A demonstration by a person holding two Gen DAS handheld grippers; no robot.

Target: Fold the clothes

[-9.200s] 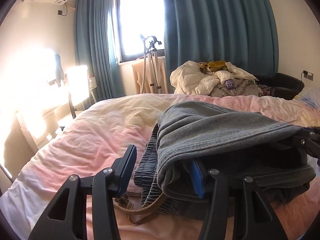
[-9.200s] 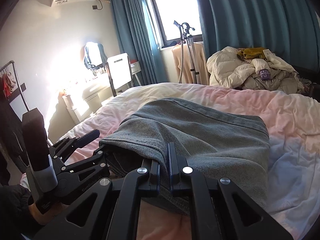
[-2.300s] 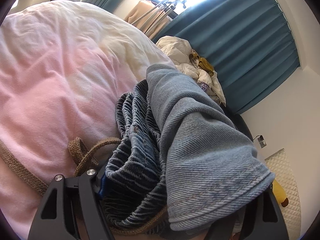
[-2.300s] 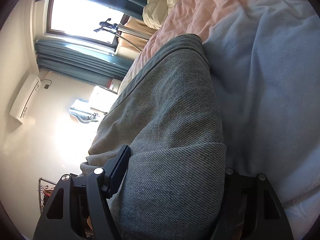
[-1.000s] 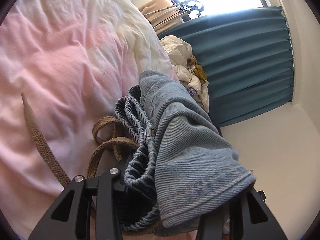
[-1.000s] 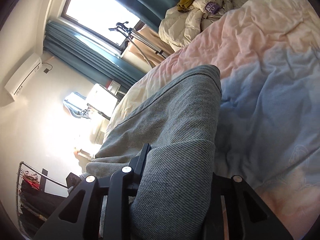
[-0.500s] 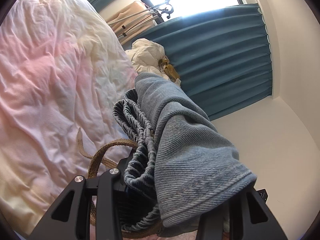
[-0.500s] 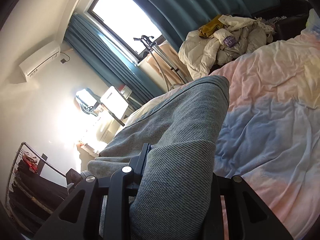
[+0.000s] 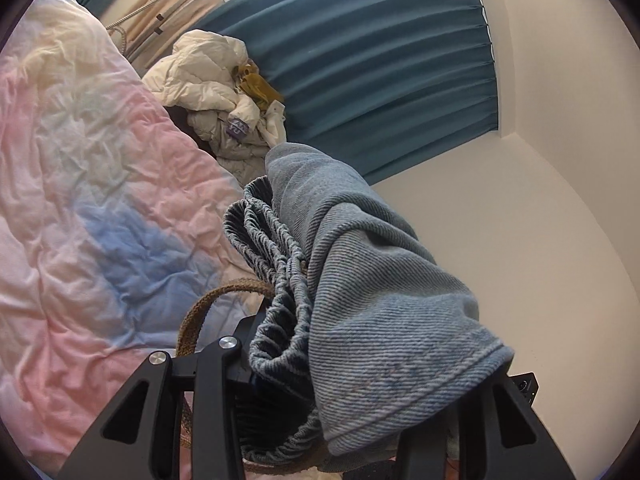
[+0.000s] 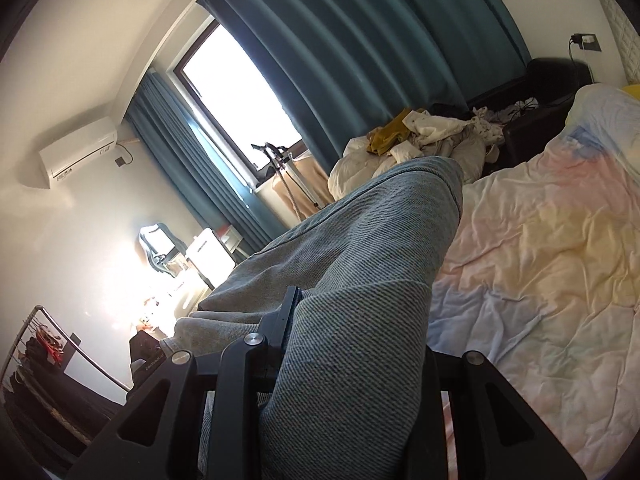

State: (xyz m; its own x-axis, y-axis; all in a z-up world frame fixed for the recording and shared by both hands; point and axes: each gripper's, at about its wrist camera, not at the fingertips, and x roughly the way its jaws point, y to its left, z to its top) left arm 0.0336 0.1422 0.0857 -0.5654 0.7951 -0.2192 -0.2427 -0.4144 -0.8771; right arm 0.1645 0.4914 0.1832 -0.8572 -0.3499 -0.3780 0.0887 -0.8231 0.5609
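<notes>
While the folded jeans (image 9: pixel 372 292) bulge between both sets of jaws, left gripper (image 9: pixel 344 376) and right gripper (image 10: pixel 352 344) each clench the denim, lifted above the bed (image 9: pixel 80 208). Beyond the jaws, a clothes pile (image 10: pixel 420 136) and teal curtain (image 10: pixel 360 48) stand; a woven belt (image 9: pixel 208 304) loops left.

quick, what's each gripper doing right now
Left gripper: shut on the folded jeans.
Right gripper: shut on the same folded jeans.

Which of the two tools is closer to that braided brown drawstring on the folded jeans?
Left. The left tool grips the folded blue jeans beside the looping braided brown drawstring; the right tool shows no drawstring.
</notes>
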